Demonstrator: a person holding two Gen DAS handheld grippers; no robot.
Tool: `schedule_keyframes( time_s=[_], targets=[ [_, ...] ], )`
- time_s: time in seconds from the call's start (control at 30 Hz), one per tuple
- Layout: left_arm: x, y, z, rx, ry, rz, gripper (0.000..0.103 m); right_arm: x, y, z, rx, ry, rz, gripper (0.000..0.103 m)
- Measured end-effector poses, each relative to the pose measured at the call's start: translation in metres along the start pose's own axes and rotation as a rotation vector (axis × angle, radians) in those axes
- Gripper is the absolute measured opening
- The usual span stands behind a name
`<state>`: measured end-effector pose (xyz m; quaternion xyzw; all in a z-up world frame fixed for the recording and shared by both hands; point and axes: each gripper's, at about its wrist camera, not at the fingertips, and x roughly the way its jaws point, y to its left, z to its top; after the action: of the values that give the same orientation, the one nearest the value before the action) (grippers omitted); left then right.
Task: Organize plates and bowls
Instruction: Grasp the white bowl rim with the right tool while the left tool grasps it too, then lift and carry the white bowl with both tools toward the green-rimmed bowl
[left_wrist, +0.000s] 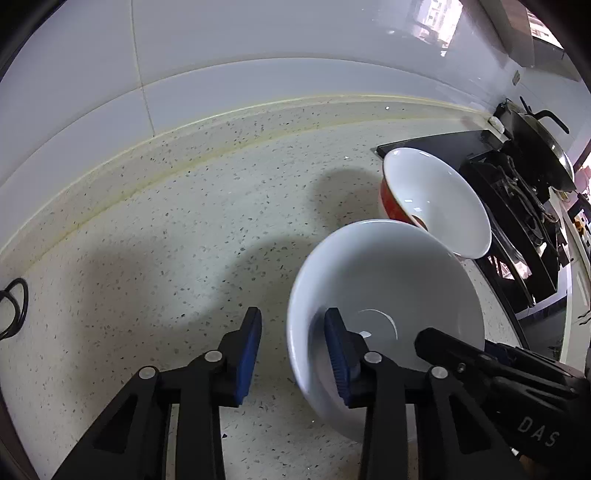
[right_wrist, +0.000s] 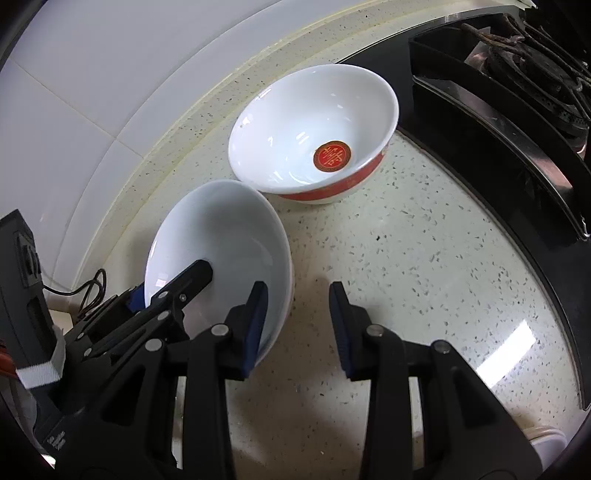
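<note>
Here, 2 grippers are straddling opposite sides of a plain white ceramic bowl (left_wrist: 384, 295) that is sitting on the speckled cream stone worktop (left_wrist: 184, 221). The left gripper (left_wrist: 293, 354) is holding its 2 blue-padded fingers (left_wrist: 248, 354) apart across the bowl's rim: one finger is sitting inside the bowl, the other is standing outside over the worktop, and the wall is passing between them. A clear gap is showing between the outer pad and the wall, so nothing is being pinched.

In the right wrist view the right gripper (right_wrist: 299, 325) is doing the same on the other side of that bowl: one finger is sitting inside the rim, the other is hanging outside above the worktop. Its outer pad is also standing clear of the wall, with the fingers partly spread.

Beyond the fingertips, a second white ceramic bowl with a red outer band and a red round emblem on its floor (right_wrist: 314, 129) is resting on the worktop, its rim appearing to touch the plain bowl. Past it, a black gas hob (right_wrist: 517, 129) is lying beside the worktop.
</note>
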<state>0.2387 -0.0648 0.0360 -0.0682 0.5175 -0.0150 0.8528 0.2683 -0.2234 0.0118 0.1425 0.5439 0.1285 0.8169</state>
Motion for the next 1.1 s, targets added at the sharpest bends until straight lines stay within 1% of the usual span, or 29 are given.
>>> schedule_keyframes(
  time_s=[0.07, 0.2, 0.23, 0.3, 0.37, 0.6, 0.77, 0.97, 1.1],
  targets=[
    [0.001, -0.002, 0.001, 0.005, -0.005, -0.007, 0.031, 0.003, 0.004, 0.001, -0.019, -0.001, -0.010, 0.037],
    [0.003, -0.006, 0.001, 0.029, -0.015, -0.020, 0.019, 0.005, 0.017, 0.000, -0.066, -0.017, -0.011, 0.022],
    [0.003, -0.007, 0.001, 0.037, -0.017, -0.021, 0.018, 0.005, 0.022, -0.002, -0.086, -0.026, -0.022, 0.021],
    [0.002, -0.007, 0.001, 0.037, -0.018, -0.022, 0.018, 0.006, 0.030, -0.004, -0.134, -0.043, -0.063, 0.021],
    [0.001, -0.005, 0.001, 0.029, -0.022, -0.034, 0.016, 0.008, 0.034, -0.005, -0.149, -0.051, -0.076, 0.021],
    [-0.003, -0.007, -0.002, 0.044, -0.028, -0.019, 0.016, 0.010, 0.037, -0.007, -0.137, -0.047, -0.067, 0.020],
    [-0.009, -0.006, -0.004, 0.054, -0.040, -0.004, 0.015, 0.010, 0.034, -0.011, -0.133, -0.033, -0.045, 0.020],
    [-0.024, -0.002, -0.005, 0.054, -0.069, 0.001, 0.015, 0.001, 0.045, -0.014, -0.140, -0.046, -0.029, 0.020],
    [-0.040, 0.001, -0.005, 0.050, -0.095, 0.003, 0.015, -0.014, 0.050, -0.018, -0.146, -0.059, -0.016, 0.020]
  ],
)
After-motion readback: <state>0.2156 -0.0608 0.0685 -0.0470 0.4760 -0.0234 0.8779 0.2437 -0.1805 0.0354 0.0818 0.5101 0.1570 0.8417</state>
